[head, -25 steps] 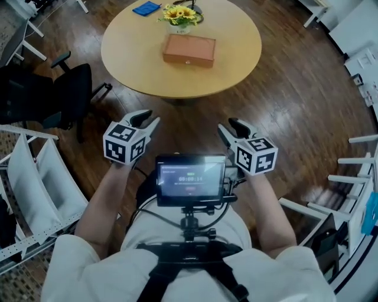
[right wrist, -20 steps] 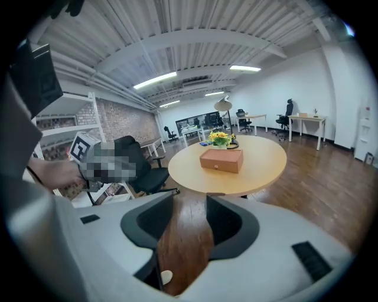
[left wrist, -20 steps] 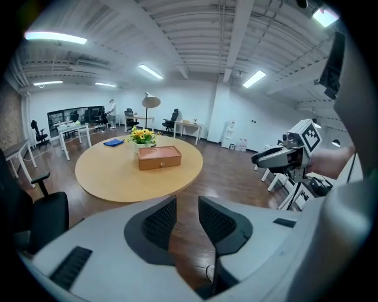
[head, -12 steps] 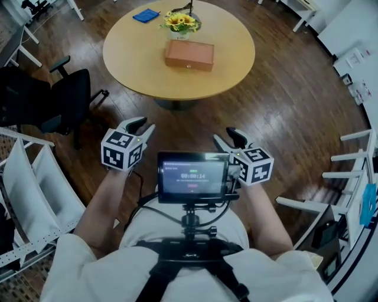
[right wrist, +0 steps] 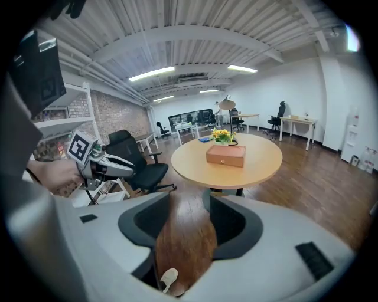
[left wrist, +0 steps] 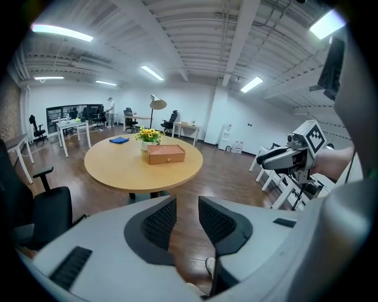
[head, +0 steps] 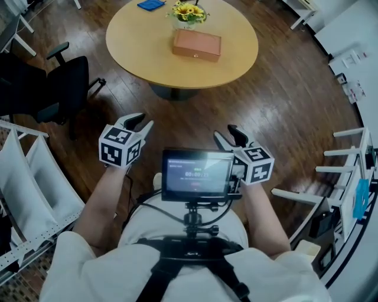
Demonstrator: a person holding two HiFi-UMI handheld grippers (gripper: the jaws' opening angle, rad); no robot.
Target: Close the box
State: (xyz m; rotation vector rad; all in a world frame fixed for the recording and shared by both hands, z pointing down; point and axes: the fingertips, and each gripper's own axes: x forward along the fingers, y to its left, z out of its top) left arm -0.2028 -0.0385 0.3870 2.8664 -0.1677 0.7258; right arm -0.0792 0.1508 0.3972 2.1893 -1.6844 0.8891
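Note:
A brown wooden box (head: 197, 45) lies on the round table (head: 136, 41), well ahead of me, its lid down and a small knob on the front face. It also shows in the left gripper view as the box (left wrist: 166, 154) and in the right gripper view as the box (right wrist: 225, 156). My left gripper (head: 140, 121) and right gripper (head: 230, 134) hang over the wooden floor close to my body, far short of the table. The left gripper (left wrist: 187, 215) is open with a narrow gap. The right gripper (right wrist: 189, 221) is open wide. Neither holds anything.
A vase of yellow flowers (head: 188, 12) and a blue item (head: 151, 5) sit behind the box. A black office chair (head: 53, 88) stands left of the table. White racks (head: 35, 177) flank me on the left, white chair frames (head: 348, 177) on the right. A monitor (head: 196, 175) is mounted at my chest.
The head view has shifted, so the table and box sit higher in the frame. Both grippers stay near my body, a little lower than before.

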